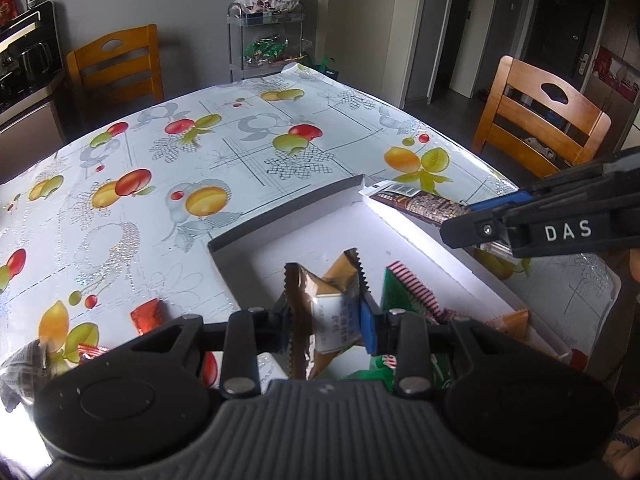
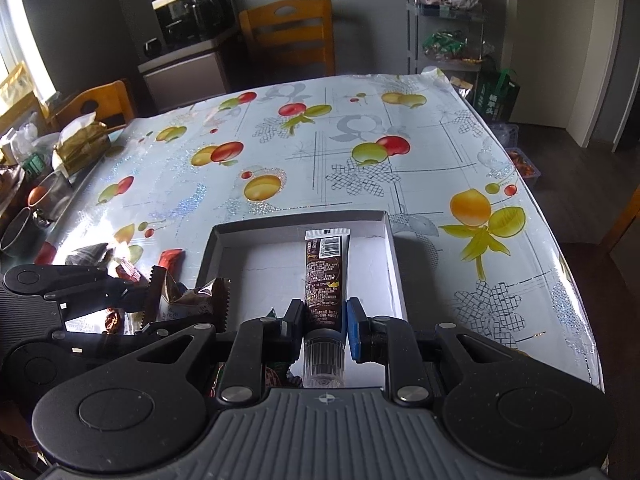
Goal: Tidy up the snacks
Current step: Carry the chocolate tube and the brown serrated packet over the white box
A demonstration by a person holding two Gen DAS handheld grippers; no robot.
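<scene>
Gripping a gold-and-brown snack packet [image 1: 332, 312] between its narrowed jaws, the left gripper [image 1: 330, 332] holds it above the near end of the shallow white box [image 1: 280, 224], while the right gripper [image 2: 322, 320] is clamped on a dark brown tube [image 2: 323, 276] just ahead of its clear ribbed cap, the tube's flat crimped end pointing toward the box's far wall. Both pieces look to be on their way into the box and neither is let go yet. Inside the box, below the left gripper, a green packet with a red-striped edge [image 1: 404, 292] already lies, and an orange-gold wrapper [image 1: 510, 320] sits by the near right wall, so the sorting seems partly done. Left of the box, on the fruit-print tablecloth [image 2: 320, 152], several snacks remain loose: a red wrapper [image 2: 170, 258], a dark pyramid-shaped packet [image 2: 88, 254] and a few more small pieces beside them. Farther off, at the table's left edge, stand a gold-wrapped bundle [image 2: 80, 146] and some cups, which may not belong to the job. My judgement: somewhere around halfway, with two drops pending and the loose pile left to collect.
</scene>
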